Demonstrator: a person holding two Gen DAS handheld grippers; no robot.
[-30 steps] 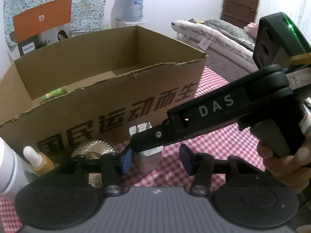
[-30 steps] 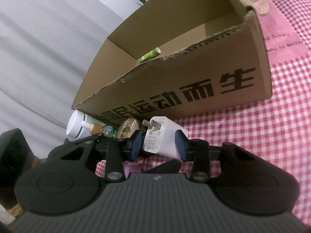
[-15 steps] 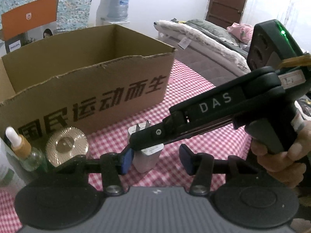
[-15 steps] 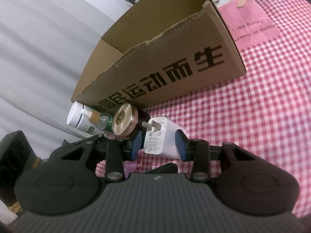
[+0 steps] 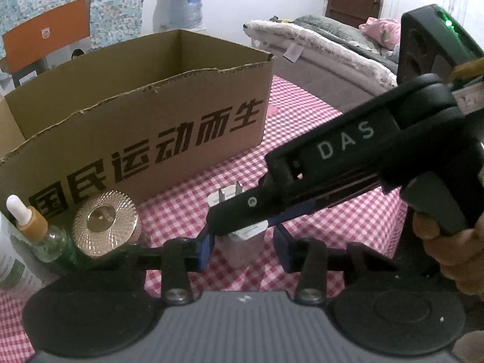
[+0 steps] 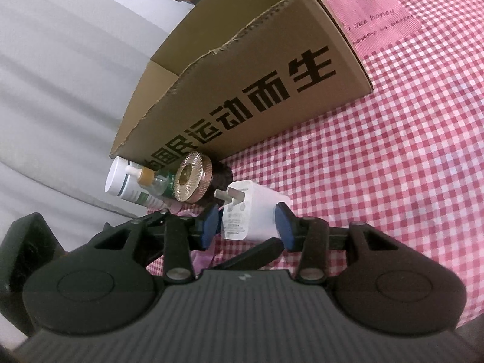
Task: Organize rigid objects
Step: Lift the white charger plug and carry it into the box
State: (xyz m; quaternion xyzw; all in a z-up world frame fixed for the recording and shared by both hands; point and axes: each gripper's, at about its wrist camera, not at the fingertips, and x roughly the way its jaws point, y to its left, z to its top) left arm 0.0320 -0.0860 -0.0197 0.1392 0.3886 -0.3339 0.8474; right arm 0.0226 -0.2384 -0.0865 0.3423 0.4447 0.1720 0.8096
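A white plug-in charger [image 6: 251, 211] stands on the checked cloth, prongs toward the cardboard box [image 6: 257, 90]. My right gripper [image 6: 247, 224] has it between the blue pads. Those jaws are opening, and the pads still sit against its sides. In the left wrist view a right finger [image 5: 242, 214] lies across the charger [image 5: 246, 236]. My left gripper [image 5: 242, 249] flanks the charger's lower part. Its jaws are closing, with a gap on each side. A left finger [image 6: 257, 252] shows just under the charger.
Left of the charger stand a gold-lidded jar [image 5: 106, 227], a dropper bottle [image 5: 33, 227] and a white bottle [image 5: 12, 266], all against the box [image 5: 181, 139] front. The red-and-white cloth [image 6: 363, 196] runs off to the right. A bed [image 5: 332, 45] lies behind. A hand [image 5: 438, 242] holds the right gripper.
The right gripper has come down and back from the box front with the charger, landing beside the gold-lidded jar. The left gripper followed, and its fingers have narrowed around the charger.
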